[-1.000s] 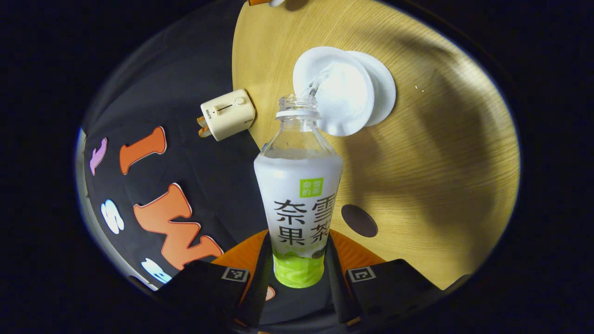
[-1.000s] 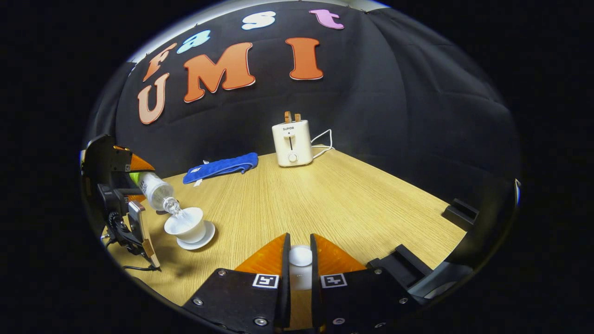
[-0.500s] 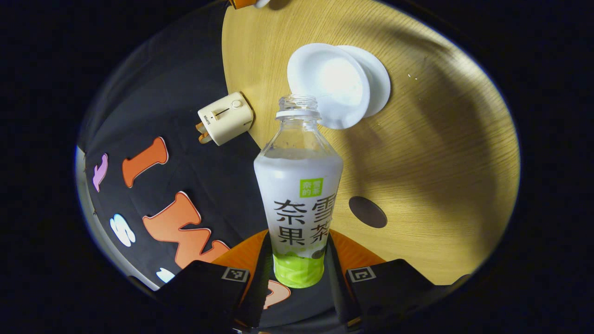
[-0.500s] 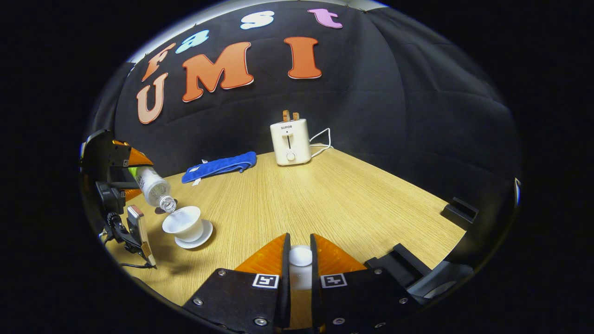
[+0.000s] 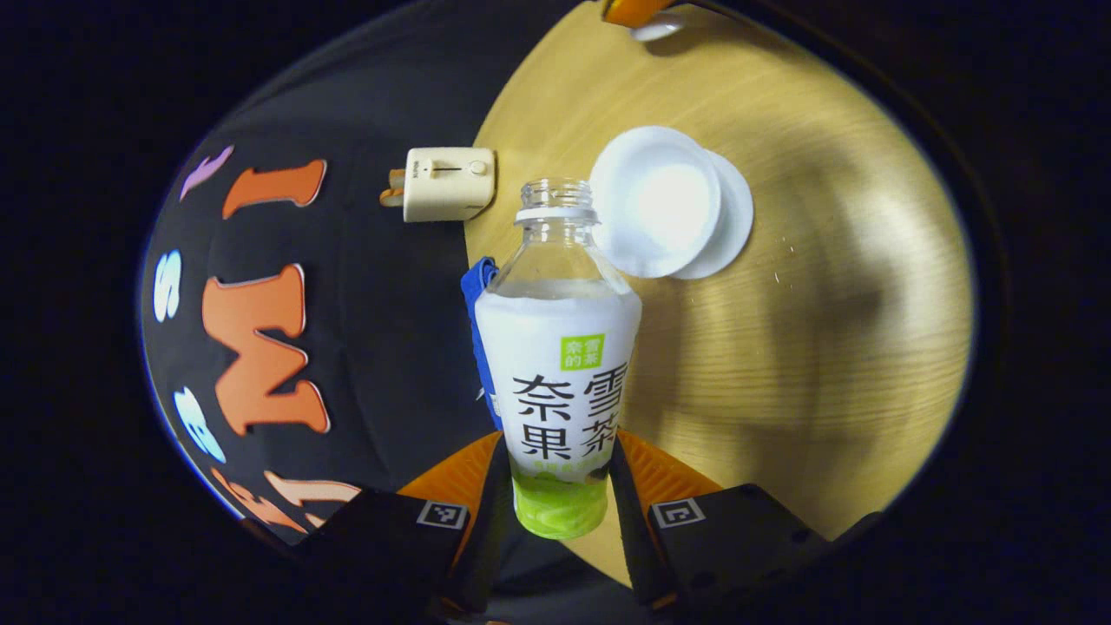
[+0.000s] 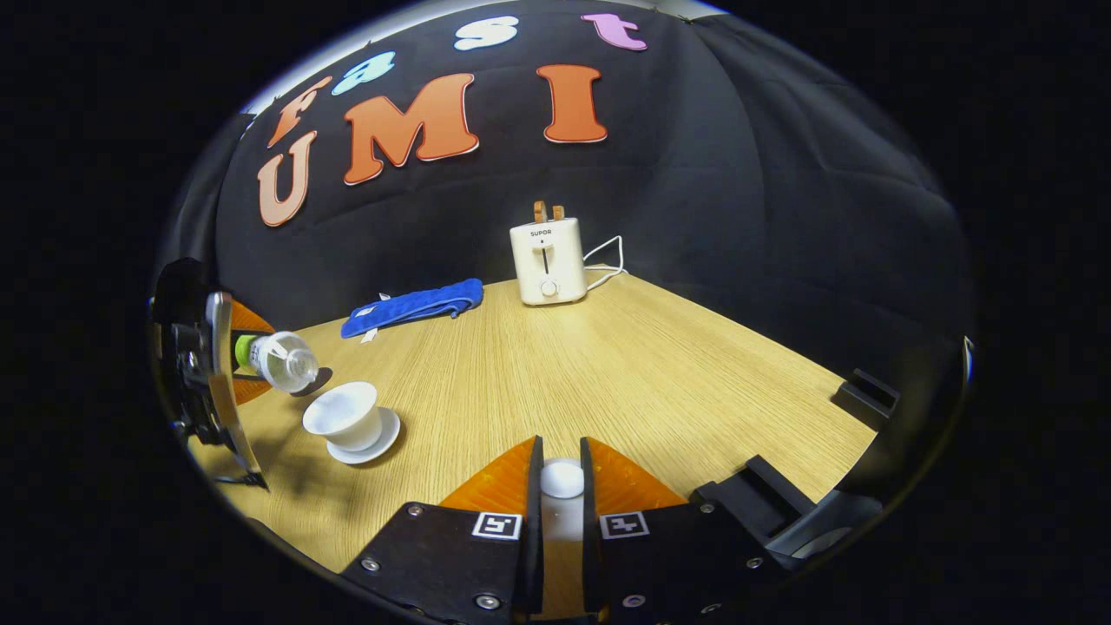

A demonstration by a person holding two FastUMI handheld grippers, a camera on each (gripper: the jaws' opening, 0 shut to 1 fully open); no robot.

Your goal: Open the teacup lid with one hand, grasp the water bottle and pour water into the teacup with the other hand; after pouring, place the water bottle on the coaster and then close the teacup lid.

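The left gripper (image 5: pixel 555 486) has its two fingers pressed against the lower sides of the water bottle (image 5: pixel 555 365), whose cap is off and whose neck is clear and empty-looking above the label; in the right gripper view the bottle (image 6: pixel 276 359) lies tipped towards the horizontal, its mouth just beside and above the teacup (image 6: pixel 343 415) but no stream runs from it. The teacup (image 5: pixel 655 200) stands open on its saucer (image 5: pixel 733 227) on the wooden table (image 6: pixel 608 365), near the left edge. The right gripper (image 6: pixel 562 486) is closed on the small white knob of the teacup lid (image 6: pixel 562 480), held low over the table and well apart from the cup. Judging by this, pouring looks finished and the step in hand is carrying the bottle off to the coaster, a dark round patch (image 6: pixel 311 380) seeming to lie on the table just behind the bottle, though I cannot be sure that is it. The next move calls for righting the bottle so nothing spills, setting it down squarely on the coaster and letting go; then the lid must travel across and settle on the cup. A toaster (image 6: pixel 545 260) and blue cloth (image 6: pixel 412 305) sit at the back
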